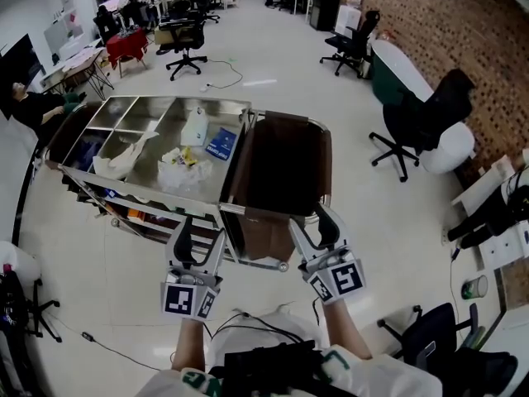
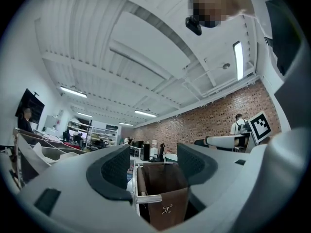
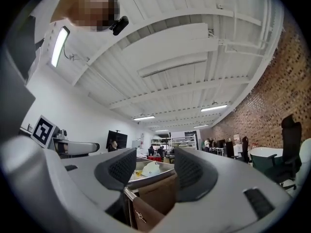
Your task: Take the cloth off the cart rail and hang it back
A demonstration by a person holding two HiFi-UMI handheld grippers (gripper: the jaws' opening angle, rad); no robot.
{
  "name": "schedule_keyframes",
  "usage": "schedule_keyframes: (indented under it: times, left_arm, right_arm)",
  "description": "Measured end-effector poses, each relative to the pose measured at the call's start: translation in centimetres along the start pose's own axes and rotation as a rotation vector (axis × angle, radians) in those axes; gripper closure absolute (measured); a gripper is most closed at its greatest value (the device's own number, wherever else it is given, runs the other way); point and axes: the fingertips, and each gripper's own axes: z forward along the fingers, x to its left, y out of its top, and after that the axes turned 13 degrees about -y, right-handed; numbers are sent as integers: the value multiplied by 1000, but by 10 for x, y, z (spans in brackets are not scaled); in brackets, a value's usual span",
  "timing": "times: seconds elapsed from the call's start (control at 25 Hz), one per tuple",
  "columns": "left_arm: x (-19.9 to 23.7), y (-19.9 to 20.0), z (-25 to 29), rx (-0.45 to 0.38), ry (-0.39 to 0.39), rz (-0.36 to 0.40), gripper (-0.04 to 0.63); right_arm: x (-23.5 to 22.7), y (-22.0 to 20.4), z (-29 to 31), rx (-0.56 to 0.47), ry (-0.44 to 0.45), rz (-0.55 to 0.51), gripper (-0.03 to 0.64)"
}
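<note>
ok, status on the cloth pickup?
Both open, empty: left gripper, right gripper. Target brown cloth hangs on the cart rail, untouched. Nothing between jaws and cloth.

My head view looks steeply down on the cart (image 1: 157,100) from above its near end; both gripper views sit low, close before that end, sharing its cloth (image 1: 285,160)

- I see the cloth (image 1: 281,168) in dark brown.
- The cart (image 1: 124,100) is bare silver.
- My left gripper (image 1: 202,234) and right gripper (image 1: 312,222) carry black-and-white square markers.
- One blue packet (image 1: 221,143).
</note>
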Motion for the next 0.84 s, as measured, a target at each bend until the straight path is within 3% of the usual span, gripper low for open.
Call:
schedule_keyframes:
  times: [0.52, 0.84]
  left_arm:
    - [1, -2, -21, -6, -13, -24, 302]
    - [-1, -2, -32, -5, -29, -32, 302]
  right_arm:
    - [48, -3, -13, 17, 69, -32, 351]
    - [55, -2, -22, 20, 54, -54, 351]
